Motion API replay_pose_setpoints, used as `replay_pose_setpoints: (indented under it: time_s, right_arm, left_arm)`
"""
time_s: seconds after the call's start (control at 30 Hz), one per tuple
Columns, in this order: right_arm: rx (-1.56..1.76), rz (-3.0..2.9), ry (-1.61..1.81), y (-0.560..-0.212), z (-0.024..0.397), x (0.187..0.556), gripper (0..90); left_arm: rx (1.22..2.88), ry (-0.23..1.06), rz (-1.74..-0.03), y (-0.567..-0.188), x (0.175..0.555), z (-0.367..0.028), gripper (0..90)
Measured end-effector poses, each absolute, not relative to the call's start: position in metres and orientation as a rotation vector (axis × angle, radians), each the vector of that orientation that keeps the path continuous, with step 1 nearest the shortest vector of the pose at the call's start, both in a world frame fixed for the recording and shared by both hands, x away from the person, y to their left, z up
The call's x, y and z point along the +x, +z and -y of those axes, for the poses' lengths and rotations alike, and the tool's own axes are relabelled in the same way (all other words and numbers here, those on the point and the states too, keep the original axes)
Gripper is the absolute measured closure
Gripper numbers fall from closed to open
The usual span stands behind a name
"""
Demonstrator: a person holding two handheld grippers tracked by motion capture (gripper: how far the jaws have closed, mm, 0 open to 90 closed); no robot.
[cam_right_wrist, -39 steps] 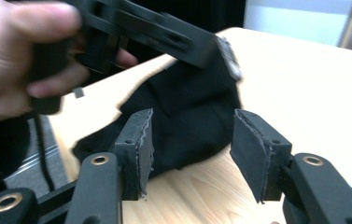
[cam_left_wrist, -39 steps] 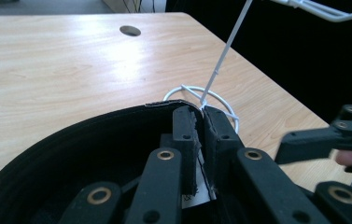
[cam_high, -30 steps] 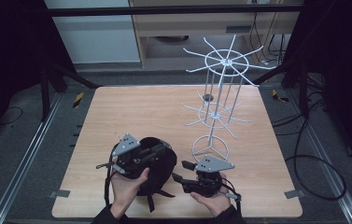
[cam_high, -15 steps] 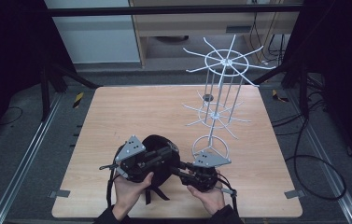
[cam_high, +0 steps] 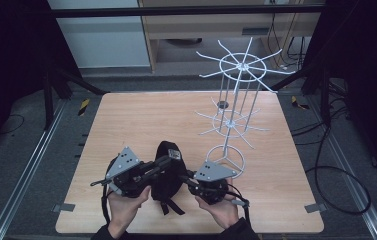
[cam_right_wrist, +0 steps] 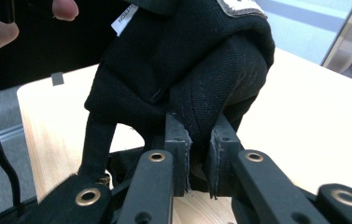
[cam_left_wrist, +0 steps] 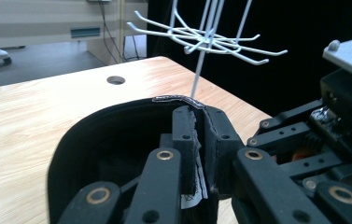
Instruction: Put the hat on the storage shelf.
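A black cap point(cam_high: 168, 176) stands raised off the wooden table point(cam_high: 136, 120) between two hands near the front edge. My left gripper point(cam_high: 165, 161) reaches in from the left and is shut on the cap's rim point(cam_left_wrist: 178, 99); in the left gripper view its pads point(cam_left_wrist: 185, 126) pinch the rim next to a label. My right gripper point(cam_high: 189, 179) comes in from the right. Its jaws have just been closing, and in the right gripper view a fold of the cap's fabric point(cam_right_wrist: 201, 93) is pressed between the pads point(cam_right_wrist: 176, 135). The cap's strap point(cam_high: 168, 204) hangs down to the table.
A white wire hanging rack point(cam_high: 233, 125) with hooked arms stands right of centre, its ring base point(cam_high: 226, 157) just behind the right gripper. A small round hole point(cam_high: 222, 104) is in the tabletop behind it. Dark frame rails and cables surround the table.
The right gripper moved left to the cap and closed on its fabric. Both hands drew closer together and the cap now stands higher between them.
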State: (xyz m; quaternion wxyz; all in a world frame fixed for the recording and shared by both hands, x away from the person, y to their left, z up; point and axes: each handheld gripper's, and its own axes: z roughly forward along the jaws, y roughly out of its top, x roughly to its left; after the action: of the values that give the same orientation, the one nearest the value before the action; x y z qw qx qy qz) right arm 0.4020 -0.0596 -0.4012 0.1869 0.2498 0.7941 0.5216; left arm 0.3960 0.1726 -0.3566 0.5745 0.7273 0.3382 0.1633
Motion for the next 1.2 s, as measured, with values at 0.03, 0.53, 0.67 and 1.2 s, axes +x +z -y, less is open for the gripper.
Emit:
replay_pose_setpoints:
  time_s: [0.03,0.53,0.67,1.2]
  right_arm:
    - [0.685,-2.246,1.442,-0.401,0.053,0.402,81.4]
    - [0.688,-2.266,1.445,-0.408,0.044,0.407,80.1]
    - [0.709,-2.257,1.466,-0.409,0.048,0.409,75.8]
    - [0.739,-2.23,1.518,-0.425,0.072,0.398,47.8]
  left_arm:
    - [1.706,0.381,-0.801,-0.359,0.396,-0.178,80.3]
    - [1.758,0.245,-0.823,-0.366,0.411,-0.178,79.6]
    - [1.771,0.261,-0.81,-0.365,0.411,-0.176,81.2]
    - [1.681,0.348,-0.798,-0.344,0.408,-0.183,81.9]
